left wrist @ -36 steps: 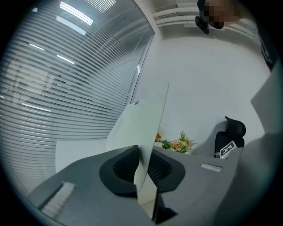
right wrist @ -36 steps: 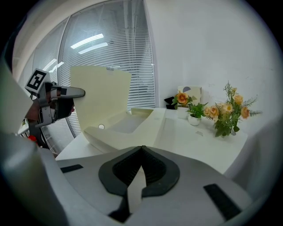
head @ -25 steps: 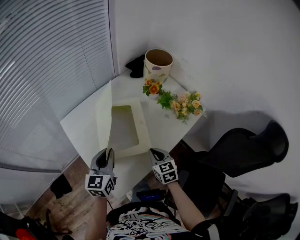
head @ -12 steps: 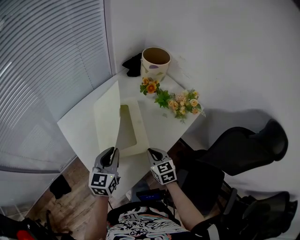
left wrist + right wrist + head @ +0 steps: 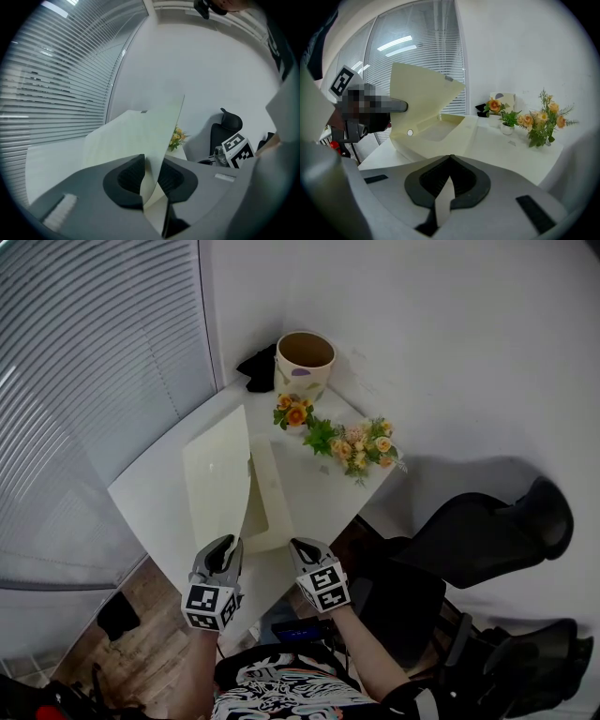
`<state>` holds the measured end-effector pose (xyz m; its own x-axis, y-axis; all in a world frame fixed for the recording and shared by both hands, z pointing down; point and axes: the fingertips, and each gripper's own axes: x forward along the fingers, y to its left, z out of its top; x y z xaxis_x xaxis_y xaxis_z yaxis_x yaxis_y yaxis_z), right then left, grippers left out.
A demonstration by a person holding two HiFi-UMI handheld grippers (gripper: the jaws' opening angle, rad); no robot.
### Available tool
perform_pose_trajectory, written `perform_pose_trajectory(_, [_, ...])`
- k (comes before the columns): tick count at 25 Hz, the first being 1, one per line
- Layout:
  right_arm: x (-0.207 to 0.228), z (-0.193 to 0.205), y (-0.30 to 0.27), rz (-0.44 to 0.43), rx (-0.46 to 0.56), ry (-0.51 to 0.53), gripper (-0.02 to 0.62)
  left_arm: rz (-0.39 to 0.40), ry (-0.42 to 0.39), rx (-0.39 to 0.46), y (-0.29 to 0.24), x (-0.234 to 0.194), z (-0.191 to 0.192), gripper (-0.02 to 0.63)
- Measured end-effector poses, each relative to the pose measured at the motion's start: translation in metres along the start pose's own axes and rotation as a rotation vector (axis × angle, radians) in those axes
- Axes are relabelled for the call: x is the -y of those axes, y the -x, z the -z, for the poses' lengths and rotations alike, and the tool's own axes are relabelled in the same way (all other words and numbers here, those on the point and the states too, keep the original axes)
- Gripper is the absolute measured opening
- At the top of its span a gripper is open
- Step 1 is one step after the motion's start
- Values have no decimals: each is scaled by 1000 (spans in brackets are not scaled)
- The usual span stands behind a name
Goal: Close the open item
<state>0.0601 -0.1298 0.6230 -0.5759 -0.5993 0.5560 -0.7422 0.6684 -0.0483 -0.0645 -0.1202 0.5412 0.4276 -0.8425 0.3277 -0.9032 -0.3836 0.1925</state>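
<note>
A cream box (image 5: 273, 495) lies on the white table (image 5: 150, 498) with its lid (image 5: 217, 480) raised and leaning over the tray. My left gripper (image 5: 226, 548) is at the lid's near edge. In the left gripper view the lid (image 5: 136, 136) runs between the jaws (image 5: 151, 165), which are opening, with a gap beside the sheet. My right gripper (image 5: 302, 548) hangs shut and empty at the table's near corner, a little right of the box. The right gripper view shows the box (image 5: 457, 132), its lid (image 5: 419, 89) and my own jaws (image 5: 450, 160) closed.
A beige pot (image 5: 305, 360) stands at the table's far corner beside a black object (image 5: 255, 367). Small flower pots (image 5: 296, 414) (image 5: 362, 446) line the right edge. A black chair (image 5: 487, 531) stands right of the table; window blinds (image 5: 84, 381) run along the left.
The lid has swung rightward, down over the tray, and now hides most of the inside. My left gripper moved right with it. The right gripper stayed put.
</note>
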Motion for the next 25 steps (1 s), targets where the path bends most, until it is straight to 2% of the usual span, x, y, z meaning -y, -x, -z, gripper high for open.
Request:
perform_pose_trajectory(15, [-1, 0, 1, -12, 1, -11, 3, 34, -24, -85, -23, 12, 16, 67])
perform_pose_trajectory(25, [-1, 0, 1, -10, -2, -11, 2, 56, -75, -184, -36, 16, 32, 74])
